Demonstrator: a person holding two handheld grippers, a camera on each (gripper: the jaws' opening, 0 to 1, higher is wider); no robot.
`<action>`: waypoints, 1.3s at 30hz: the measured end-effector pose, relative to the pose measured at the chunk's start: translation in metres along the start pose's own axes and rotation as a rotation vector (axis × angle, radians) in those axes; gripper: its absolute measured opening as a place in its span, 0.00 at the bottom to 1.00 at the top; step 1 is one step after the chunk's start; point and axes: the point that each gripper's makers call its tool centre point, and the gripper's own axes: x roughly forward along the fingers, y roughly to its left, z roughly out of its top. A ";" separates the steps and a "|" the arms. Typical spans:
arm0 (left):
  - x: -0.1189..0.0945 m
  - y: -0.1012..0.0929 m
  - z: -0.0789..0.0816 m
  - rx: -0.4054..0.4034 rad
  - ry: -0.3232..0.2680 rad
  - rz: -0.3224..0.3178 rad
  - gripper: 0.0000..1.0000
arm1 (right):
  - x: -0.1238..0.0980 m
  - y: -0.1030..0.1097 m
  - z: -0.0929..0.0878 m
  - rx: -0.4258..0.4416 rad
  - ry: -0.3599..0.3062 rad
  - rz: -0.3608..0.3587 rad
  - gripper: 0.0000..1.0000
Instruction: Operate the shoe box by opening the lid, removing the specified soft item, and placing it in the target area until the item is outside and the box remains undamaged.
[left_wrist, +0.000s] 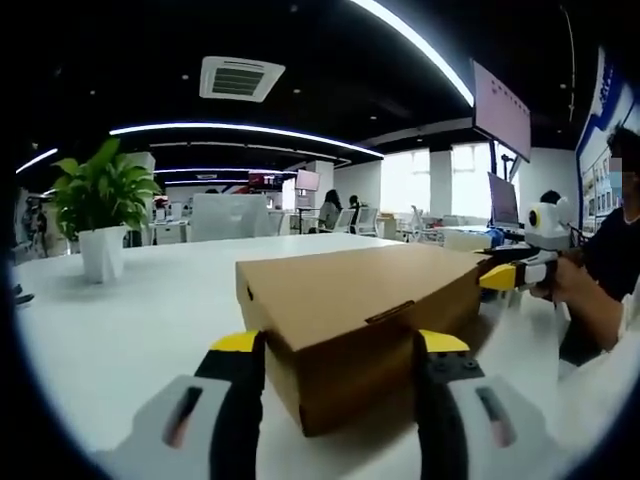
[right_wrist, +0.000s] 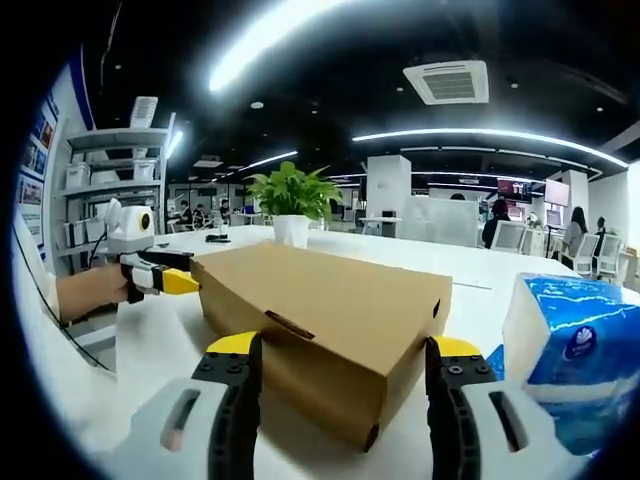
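The box (left_wrist: 365, 325) is plain brown cardboard, lid down and shut, resting flat on the white table. A small tab shows at the middle of the lid's front edge, and a small hole marks one end wall. No dents or tears are visible. In the left gripper view one corner sits between the two jaws, close ahead of their tips. In the right gripper view the box (right_wrist: 330, 330) likewise lies between the jaws, corner foremost.

Open-plan office, dark ceiling (left_wrist: 300, 40) with curved light strips (left_wrist: 240, 132) and air-conditioning vent (left_wrist: 238, 77). White counter (left_wrist: 140, 320). Potted plant (left_wrist: 100, 215) in white pot. Bright windows (left_wrist: 420, 180). Shelving unit (right_wrist: 110, 185) against wall. Desks, chairs behind.
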 end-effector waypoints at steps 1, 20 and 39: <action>-0.001 -0.002 0.000 -0.005 0.001 -0.002 0.61 | -0.001 0.000 0.000 0.000 0.000 0.000 0.68; -0.008 -0.021 -0.002 0.007 0.017 -0.023 0.61 | -0.015 -0.001 -0.005 -0.001 0.001 0.000 0.68; -0.021 -0.031 -0.006 0.028 0.011 -0.002 0.61 | -0.022 0.004 -0.006 0.001 -0.006 0.016 0.67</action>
